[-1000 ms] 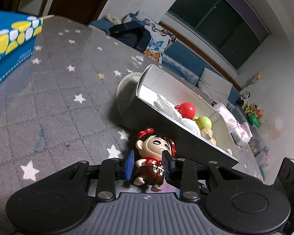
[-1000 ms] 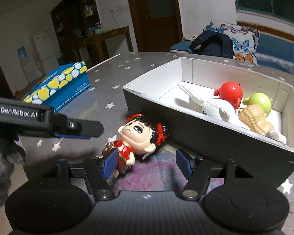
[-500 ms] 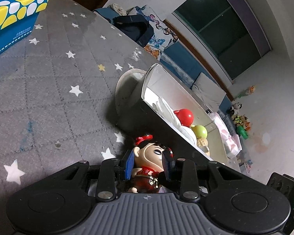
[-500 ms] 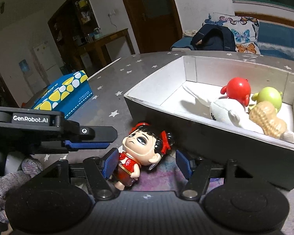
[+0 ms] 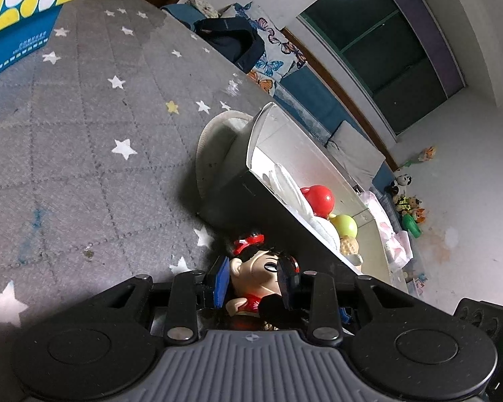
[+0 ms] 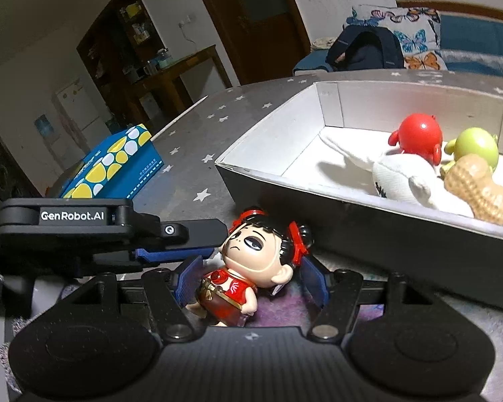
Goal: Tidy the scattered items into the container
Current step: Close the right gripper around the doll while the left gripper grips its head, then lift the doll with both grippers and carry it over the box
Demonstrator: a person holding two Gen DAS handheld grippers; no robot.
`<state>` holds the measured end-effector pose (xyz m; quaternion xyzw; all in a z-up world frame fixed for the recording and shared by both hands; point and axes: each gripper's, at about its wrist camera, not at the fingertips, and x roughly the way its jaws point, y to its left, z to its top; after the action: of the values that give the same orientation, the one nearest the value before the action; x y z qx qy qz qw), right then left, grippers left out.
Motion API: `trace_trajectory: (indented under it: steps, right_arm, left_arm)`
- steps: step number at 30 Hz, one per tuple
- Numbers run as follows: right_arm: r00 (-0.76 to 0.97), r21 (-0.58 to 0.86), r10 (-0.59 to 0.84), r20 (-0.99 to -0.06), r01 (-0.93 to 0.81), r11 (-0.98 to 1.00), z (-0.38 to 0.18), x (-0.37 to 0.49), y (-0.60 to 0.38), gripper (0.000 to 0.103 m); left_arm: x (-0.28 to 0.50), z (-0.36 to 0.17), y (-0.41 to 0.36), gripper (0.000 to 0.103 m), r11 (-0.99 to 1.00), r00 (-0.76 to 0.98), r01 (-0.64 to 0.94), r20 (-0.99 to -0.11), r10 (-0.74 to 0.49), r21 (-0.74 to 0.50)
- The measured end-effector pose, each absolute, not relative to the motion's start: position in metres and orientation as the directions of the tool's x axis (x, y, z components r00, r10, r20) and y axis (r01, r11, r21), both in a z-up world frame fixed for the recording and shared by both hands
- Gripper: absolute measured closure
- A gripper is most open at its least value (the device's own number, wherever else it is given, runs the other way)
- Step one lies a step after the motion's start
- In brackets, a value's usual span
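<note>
The left tongs are clenched on the head of the big-headed red-dressed doll figurine, which lies on the grey star-patterned counter just beside the dark white-lined cardboard box. The right tongs straddle the figurine, spread wide. A red round toy sits inside the box.

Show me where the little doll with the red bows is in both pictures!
Left wrist: the doll sits bottom centre, squeezed in the left hand-held gripper.
Right wrist: the doll lies bottom centre, inside the open right hand-held gripper.
Shared landmark: the red ball toy in the box.
</note>
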<state>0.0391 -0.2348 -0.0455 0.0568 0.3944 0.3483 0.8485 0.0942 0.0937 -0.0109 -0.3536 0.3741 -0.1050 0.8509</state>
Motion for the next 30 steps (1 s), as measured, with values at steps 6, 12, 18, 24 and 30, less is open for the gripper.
trace_trajectory:
  steps: [6, 12, 18, 24, 30]
  right_arm:
    - [0.422, 0.409, 0.645, -0.637, -0.524, 0.747, -0.051, 0.046, -0.232, 0.037]
    - [0.412, 0.424, 0.642, -0.646, -0.506, 0.751, -0.056, 0.053, -0.228, 0.036]
    - [0.404, 0.429, 0.640, -0.653, -0.500, 0.753, -0.059, 0.057, -0.225, 0.038]
    - [0.396, 0.439, 0.642, -0.656, -0.492, 0.752, -0.060, 0.060, -0.227, 0.046]
    - [0.395, 0.429, 0.642, -0.657, -0.505, 0.749, -0.059, 0.058, -0.227, 0.046]
  left_arm:
    - [0.098, -0.014, 0.096, 0.068, 0.715, 0.692, -0.088, -0.559, -0.457, -0.694]
    - [0.102, -0.019, 0.099, 0.068, 0.690, 0.686, -0.092, -0.548, -0.479, -0.718]
    - [0.104, -0.021, 0.098, 0.067, 0.672, 0.682, -0.093, -0.538, -0.495, -0.735]
    - [0.100, -0.021, 0.096, 0.067, 0.664, 0.677, -0.086, -0.532, -0.508, -0.743]
    - [0.099, -0.025, 0.097, 0.066, 0.638, 0.669, -0.087, -0.520, -0.532, -0.765]
